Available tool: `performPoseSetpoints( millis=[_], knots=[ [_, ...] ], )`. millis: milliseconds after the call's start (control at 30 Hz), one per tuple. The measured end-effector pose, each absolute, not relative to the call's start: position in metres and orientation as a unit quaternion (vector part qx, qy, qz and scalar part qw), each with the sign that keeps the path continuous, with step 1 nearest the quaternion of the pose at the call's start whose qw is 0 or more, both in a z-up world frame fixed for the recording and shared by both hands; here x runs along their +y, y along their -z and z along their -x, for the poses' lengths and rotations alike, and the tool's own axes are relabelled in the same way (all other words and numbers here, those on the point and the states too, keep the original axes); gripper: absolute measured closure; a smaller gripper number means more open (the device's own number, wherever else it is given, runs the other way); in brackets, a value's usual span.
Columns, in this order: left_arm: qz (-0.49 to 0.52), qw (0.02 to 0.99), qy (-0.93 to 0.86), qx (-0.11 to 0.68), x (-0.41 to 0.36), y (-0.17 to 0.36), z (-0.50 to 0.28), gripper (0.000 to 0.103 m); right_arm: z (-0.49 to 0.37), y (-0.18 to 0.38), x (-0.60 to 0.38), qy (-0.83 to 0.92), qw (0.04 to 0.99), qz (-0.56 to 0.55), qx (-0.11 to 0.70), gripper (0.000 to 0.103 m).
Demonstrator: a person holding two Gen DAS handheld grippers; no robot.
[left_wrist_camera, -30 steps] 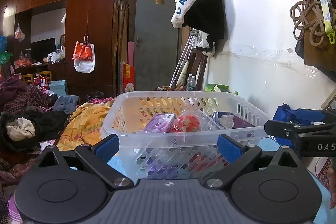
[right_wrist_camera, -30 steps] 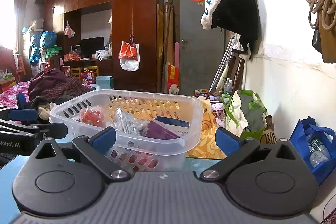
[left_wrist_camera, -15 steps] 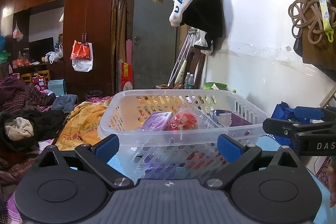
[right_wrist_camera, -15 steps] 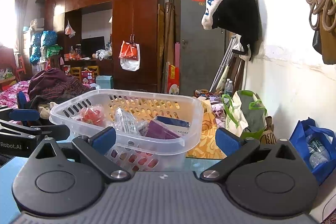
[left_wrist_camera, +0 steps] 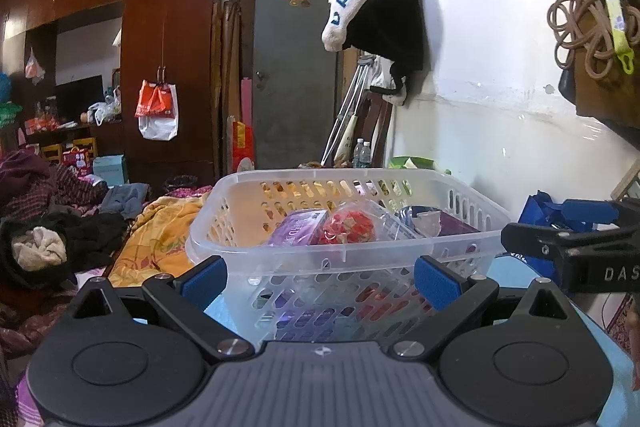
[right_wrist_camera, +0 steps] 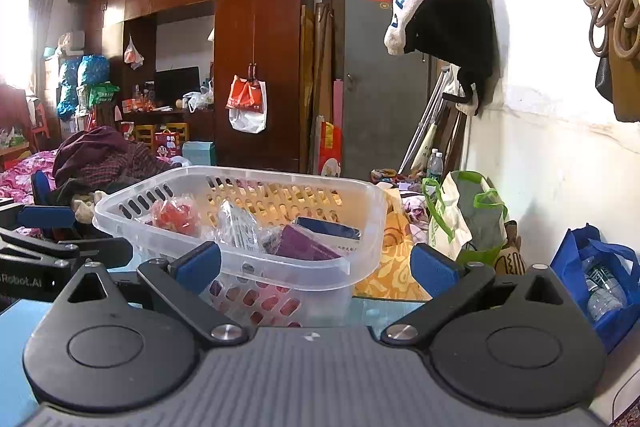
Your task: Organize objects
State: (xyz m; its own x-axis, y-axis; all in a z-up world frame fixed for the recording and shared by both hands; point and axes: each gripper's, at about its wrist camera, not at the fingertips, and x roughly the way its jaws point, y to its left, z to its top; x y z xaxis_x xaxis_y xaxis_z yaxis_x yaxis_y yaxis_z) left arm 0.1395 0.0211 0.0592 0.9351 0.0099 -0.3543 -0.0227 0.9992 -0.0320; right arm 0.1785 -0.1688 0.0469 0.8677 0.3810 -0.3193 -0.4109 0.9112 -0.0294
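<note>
Little has shifted since a second ago: we keep our left gripper (left_wrist_camera: pixel 320 281) and right gripper (right_wrist_camera: pixel 316 263) spread wide, empty, before the translucent perforated plastic basket (left_wrist_camera: pixel 280 183) on the glossy blue table (right_wrist_camera: pixel 384 307), holding crinkly red packet (left_wrist_camera: pixel 350 227) and purple box (right_wrist_camera: pixel 306 247).

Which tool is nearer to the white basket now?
Left. The left tool sits right at the white basket; the right tool stands slightly back, toward its corner.

The left gripper (left_wrist_camera: pixel 320 277), jaws spread wide, faces a white basket (left_wrist_camera: pixel 472 223) holding a purple pack (left_wrist_camera: pixel 296 231) and what looks like a red bag (left_wrist_camera: pixel 349 227).
</note>
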Motion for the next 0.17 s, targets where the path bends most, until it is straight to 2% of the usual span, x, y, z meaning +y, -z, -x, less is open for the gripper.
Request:
performPoseSetpoints(
  millis=[167],
  knots=[
    [0.016, 0.985, -0.020, 0.170, 0.0227, -0.0579, -0.1334, 0.002, -0.1778, -0.0470, -0.1687, -0.205, 0.965, 0.049, 0.156, 0.000]
  ],
)
